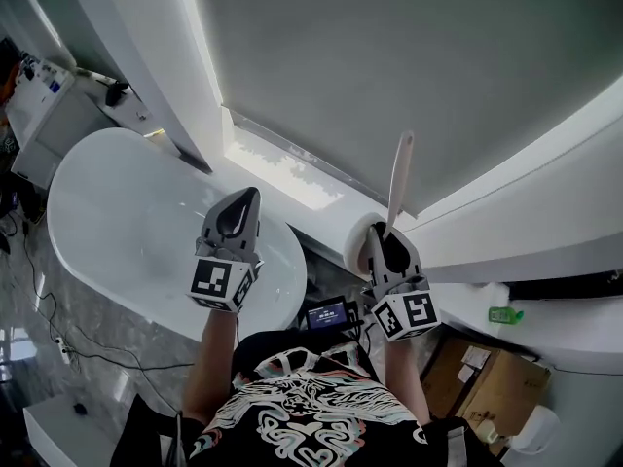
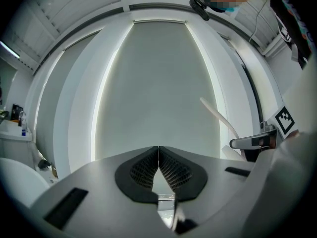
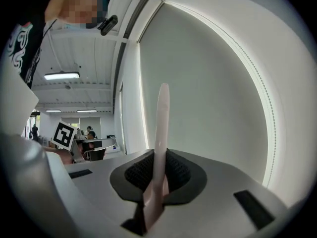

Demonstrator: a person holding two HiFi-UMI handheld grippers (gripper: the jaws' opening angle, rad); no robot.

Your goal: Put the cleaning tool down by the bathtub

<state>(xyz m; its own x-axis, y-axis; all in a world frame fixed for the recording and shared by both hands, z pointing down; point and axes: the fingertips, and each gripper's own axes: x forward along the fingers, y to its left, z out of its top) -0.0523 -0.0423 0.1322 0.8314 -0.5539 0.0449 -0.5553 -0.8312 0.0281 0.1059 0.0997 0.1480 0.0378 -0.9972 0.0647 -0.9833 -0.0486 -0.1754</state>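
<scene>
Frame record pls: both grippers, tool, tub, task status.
left gripper: shut, empty, raised toward the blind
right gripper: shut on tool, raised
tool: pale slim handle, sticks up past the jaws, in front of the blind
tub: white, below the left gripper in the head view
task status: tool held in the air, not yet put down by the tub

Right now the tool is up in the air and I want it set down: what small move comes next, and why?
Probably lower the right gripper leftward toward the bathtub. Its jaws clamp the cleaning tool, which points up at the blind, away from the bathtub; the left gripper is shut and empty.
</scene>
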